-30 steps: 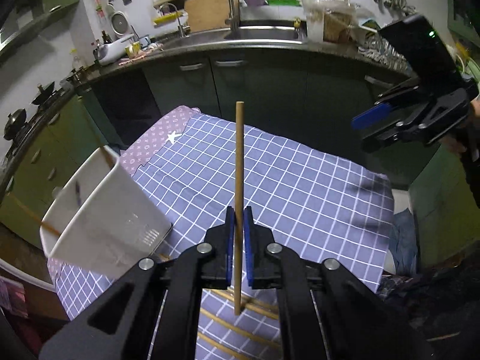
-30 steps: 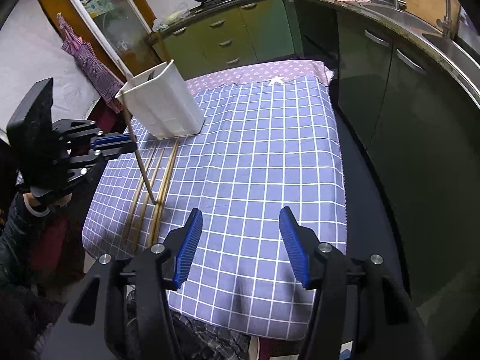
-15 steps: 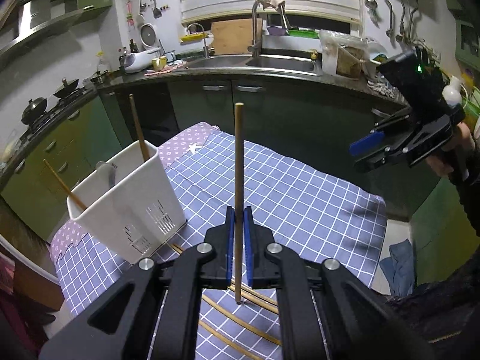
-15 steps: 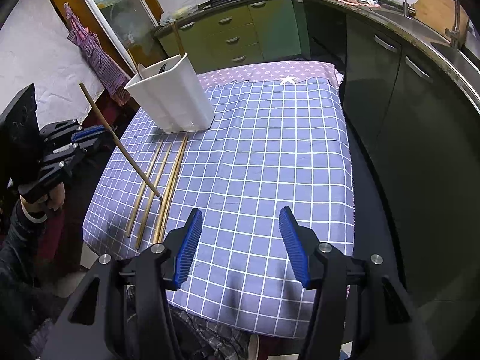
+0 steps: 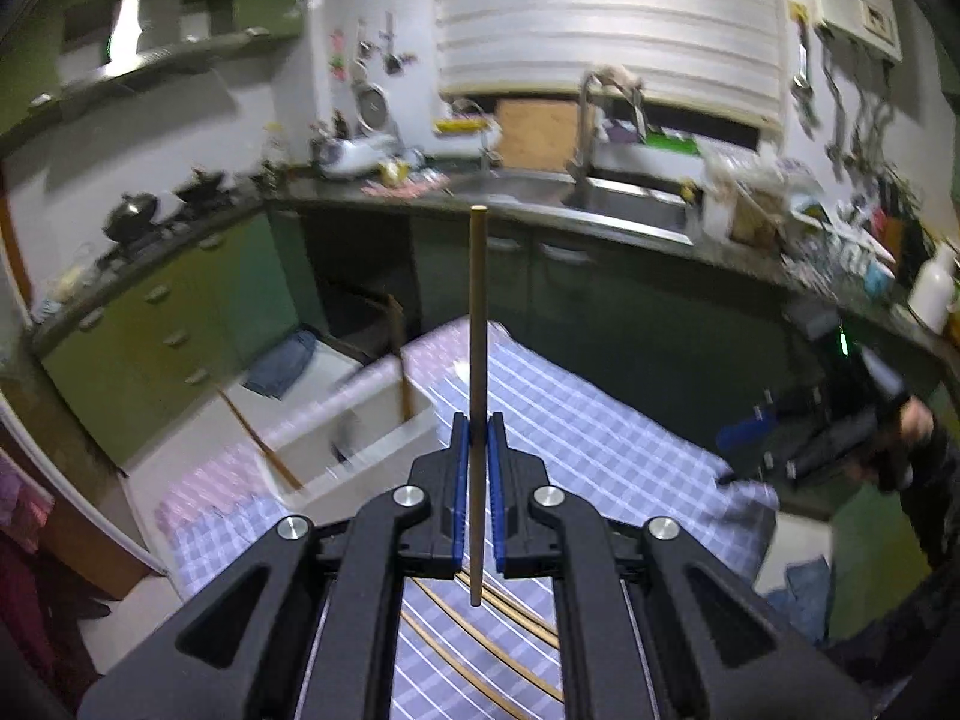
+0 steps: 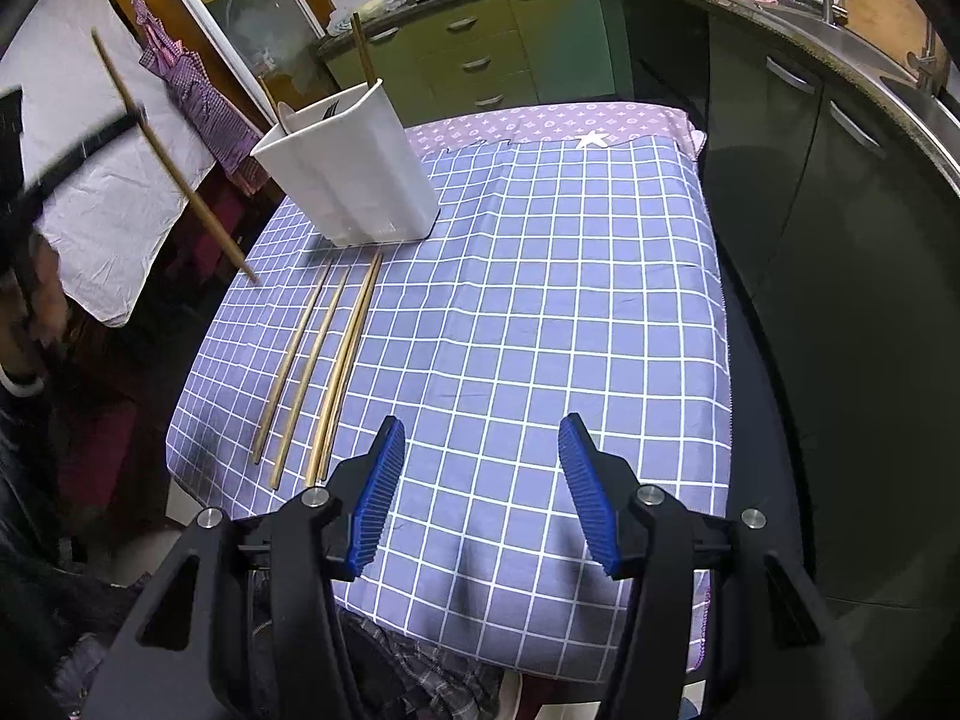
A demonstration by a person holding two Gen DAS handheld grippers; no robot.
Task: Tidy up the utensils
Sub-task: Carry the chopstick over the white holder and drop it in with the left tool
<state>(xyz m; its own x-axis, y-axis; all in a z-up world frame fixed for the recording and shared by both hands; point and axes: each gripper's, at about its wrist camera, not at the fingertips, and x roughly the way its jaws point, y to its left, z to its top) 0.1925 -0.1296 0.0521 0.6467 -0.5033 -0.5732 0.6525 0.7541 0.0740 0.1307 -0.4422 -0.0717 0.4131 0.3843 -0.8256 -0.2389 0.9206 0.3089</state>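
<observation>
My left gripper (image 5: 475, 438) is shut on a wooden chopstick (image 5: 478, 324) that stands upright between its blue pads. In the right wrist view that same chopstick (image 6: 171, 162) hangs tilted in the air left of the table, above the cloth's edge. The white utensil holder (image 6: 354, 174) stands at the far left of the checked cloth (image 6: 540, 276) and holds a few chopsticks and utensils. Several chopsticks (image 6: 324, 360) lie side by side on the cloth in front of it. My right gripper (image 6: 480, 474) is open over the near edge with nothing between its fingers.
Dark and green kitchen cabinets (image 6: 780, 120) run around the table, with a sink and counter (image 5: 600, 198) behind. A white sheet (image 6: 108, 210) hangs on the left beside the table. A person's hand (image 5: 912, 426) holds the right gripper.
My left gripper has lifted the chopstick up off the cloth and back toward the left, and it now looks down on the holder from higher. The right gripper has stayed still.
</observation>
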